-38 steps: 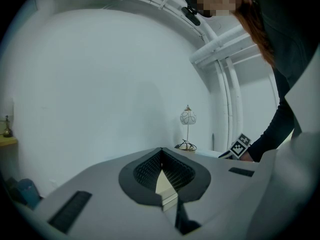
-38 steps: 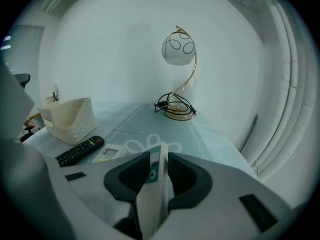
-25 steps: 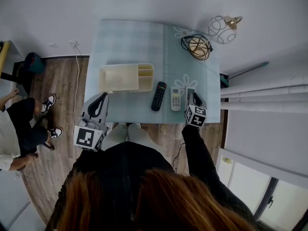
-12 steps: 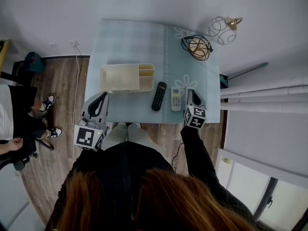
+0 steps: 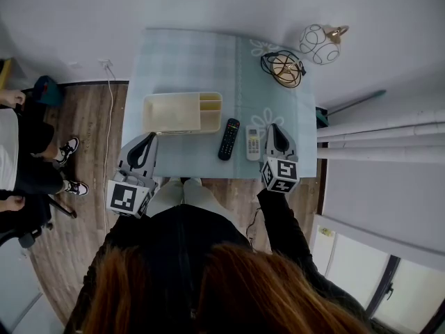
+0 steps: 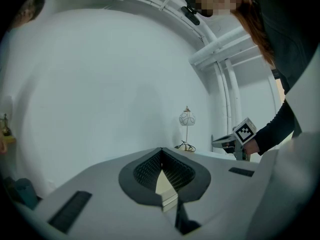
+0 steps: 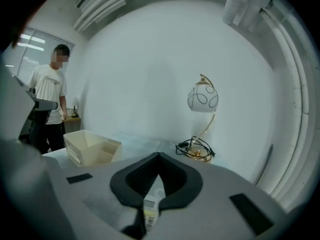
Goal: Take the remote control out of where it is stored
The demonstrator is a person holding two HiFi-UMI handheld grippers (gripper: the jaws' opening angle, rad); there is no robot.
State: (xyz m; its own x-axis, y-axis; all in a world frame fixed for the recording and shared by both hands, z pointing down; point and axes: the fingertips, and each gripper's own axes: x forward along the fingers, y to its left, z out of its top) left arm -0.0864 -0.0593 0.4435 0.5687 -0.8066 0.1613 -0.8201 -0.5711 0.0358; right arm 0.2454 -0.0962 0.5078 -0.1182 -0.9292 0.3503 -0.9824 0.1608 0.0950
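A black remote [image 5: 229, 139] and a white remote [image 5: 254, 143] lie side by side on the pale blue table [image 5: 188, 54], just right of a cream storage box [image 5: 182, 112]. My right gripper [image 5: 277, 129] hovers above the table's right front, beside the white remote and apart from it. Its jaws are shut and hold nothing. In the right gripper view the white remote [image 7: 150, 211] shows on the table below the closed jaws [image 7: 159, 156]. My left gripper [image 5: 147, 139] hangs at the table's front left edge, shut and empty [image 6: 161, 151].
A round white lamp [image 5: 320, 42] and a coiled black cable [image 5: 284, 67] stand at the table's far right corner. A person [image 5: 21, 158] stands on the wood floor to the left. The cream box [image 7: 92, 146] has an open compartment and small dividers.
My right gripper has risen off the table and drawn back a little toward me. The person at the left has shifted. The left gripper and both remotes stayed put.
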